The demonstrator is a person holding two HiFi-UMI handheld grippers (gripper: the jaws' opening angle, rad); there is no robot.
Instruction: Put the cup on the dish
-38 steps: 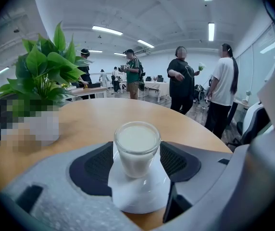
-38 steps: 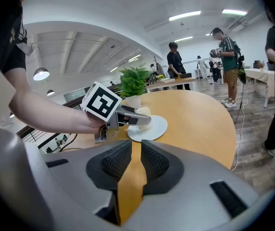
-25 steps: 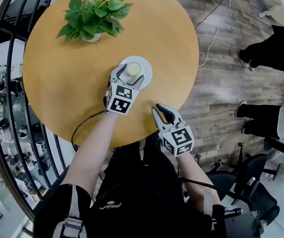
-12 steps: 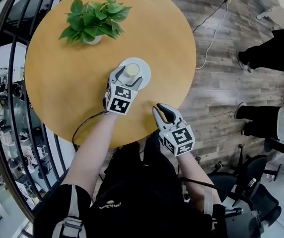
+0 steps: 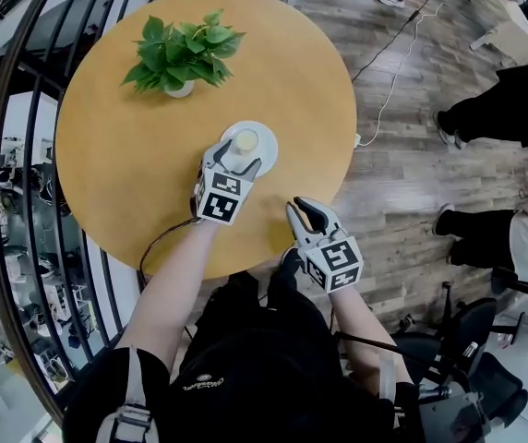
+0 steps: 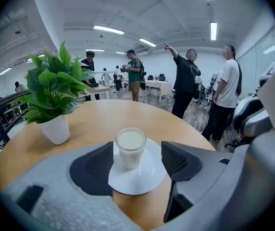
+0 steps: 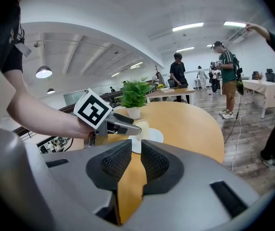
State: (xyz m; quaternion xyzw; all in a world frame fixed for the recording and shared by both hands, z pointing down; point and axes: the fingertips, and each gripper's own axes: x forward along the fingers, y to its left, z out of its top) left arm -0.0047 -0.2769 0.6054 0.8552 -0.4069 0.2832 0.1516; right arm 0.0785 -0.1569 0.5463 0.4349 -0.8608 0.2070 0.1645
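Round wooden worktop (image 5: 126,155): smooth, honey-coloured, with an unbroken curved edge. At its near edge the right hand-held gripper (image 5: 302,210) hangs with its ribbed black pads pressed almost together, and only the worktop shows in the slit between them.

Further in, the left hand-held gripper (image 5: 237,155) has its jaws spread to either side of the dish (image 6: 144,179), clear of the cup (image 6: 130,148).

Cup: small, cylindrical, pale cream at the top, standing upright at about the middle of the dish. Whether it is filled or simply opaque cannot be settled.

Dish: white, glossy, round and shallow, lying flat on the worktop with bare wood on every side.

Beyond it, near the far edge, a leafy green plant (image 5: 183,44) stands in a white pot, well apart from the dish. Past the worktop's right edge lies grey-brown plank floor (image 5: 412,164).
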